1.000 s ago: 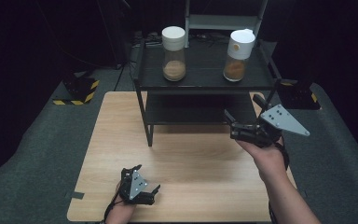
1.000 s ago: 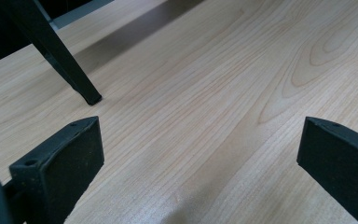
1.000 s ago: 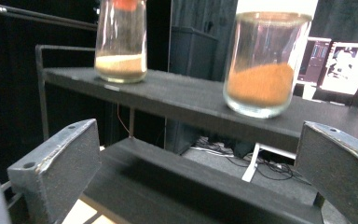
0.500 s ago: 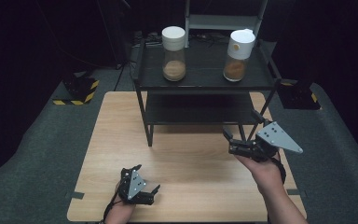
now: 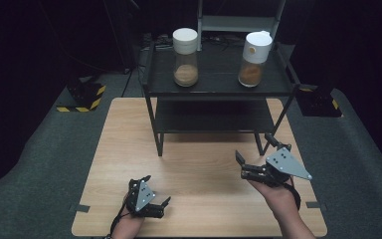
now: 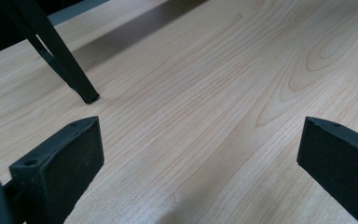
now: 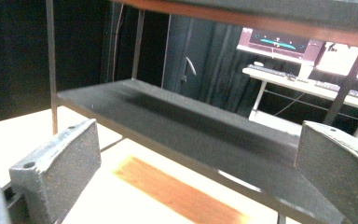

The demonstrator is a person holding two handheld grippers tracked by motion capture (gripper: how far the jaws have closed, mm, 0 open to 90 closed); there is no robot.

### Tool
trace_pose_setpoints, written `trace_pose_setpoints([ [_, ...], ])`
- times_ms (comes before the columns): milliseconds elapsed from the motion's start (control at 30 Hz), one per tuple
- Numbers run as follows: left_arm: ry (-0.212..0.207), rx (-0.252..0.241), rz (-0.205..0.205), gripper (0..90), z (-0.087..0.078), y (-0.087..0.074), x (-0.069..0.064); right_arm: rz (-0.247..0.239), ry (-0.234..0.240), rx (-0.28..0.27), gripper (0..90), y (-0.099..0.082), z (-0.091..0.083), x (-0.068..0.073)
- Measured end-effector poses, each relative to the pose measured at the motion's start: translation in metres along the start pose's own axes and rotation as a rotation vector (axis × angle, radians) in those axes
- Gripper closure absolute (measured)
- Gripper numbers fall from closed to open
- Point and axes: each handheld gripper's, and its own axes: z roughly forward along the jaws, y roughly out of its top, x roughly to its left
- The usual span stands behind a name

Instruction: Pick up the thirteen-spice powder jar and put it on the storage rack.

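A person's right hand [image 5: 277,191] holds the right gripper [image 5: 251,164] just above the wooden counter [image 5: 204,169], jaws spread wide with nothing between them. Its grey three-cornered plate [image 5: 285,163] faces up. Directly ahead of this gripper stands a black two-tier shelf rack [image 5: 214,104]; in the right gripper view the lower shelf [image 7: 191,126] runs across just beyond the jaws. One rack leg [image 5: 260,144] stands just beside the gripper.

On the rack's top shelf, well beyond and above the gripper, stand two clear jars with white lids, each part-filled with brown powder: one jar [image 5: 185,57] toward the far left, the other jar [image 5: 254,59] nearly straight ahead.

Off to the right gripper's left, well apart, the left gripper [image 5: 154,199] rests low on the counter near its front edge, jaws also spread wide and empty. In its own view, bare wood lies between the jaws, with a rack leg [image 6: 60,56] ahead.
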Motion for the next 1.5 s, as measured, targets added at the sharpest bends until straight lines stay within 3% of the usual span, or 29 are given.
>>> trace_pose_setpoints([
  [333, -0.001, -0.008, -0.012, 0.7, -0.001, -0.001, 0.002, -0.006, 0.001, 0.046, 0.0, -0.028, -0.007, 0.006],
  [967, 0.01, -0.026, -0.039, 0.7, -0.002, -0.005, 0.002, -0.001, -0.021, 0.208, 0.0, -0.094, -0.01, 0.019],
  [1433, -0.004, -0.029, -0.05, 0.8, -0.002, -0.006, 0.005, -0.041, -0.024, 0.355, 0.0, -0.103, -0.01, 0.02],
  [1500, -0.006, -0.029, -0.049, 0.7, -0.002, -0.006, 0.005, -0.067, -0.029, 0.382, 0.0, -0.101, -0.009, 0.022],
])
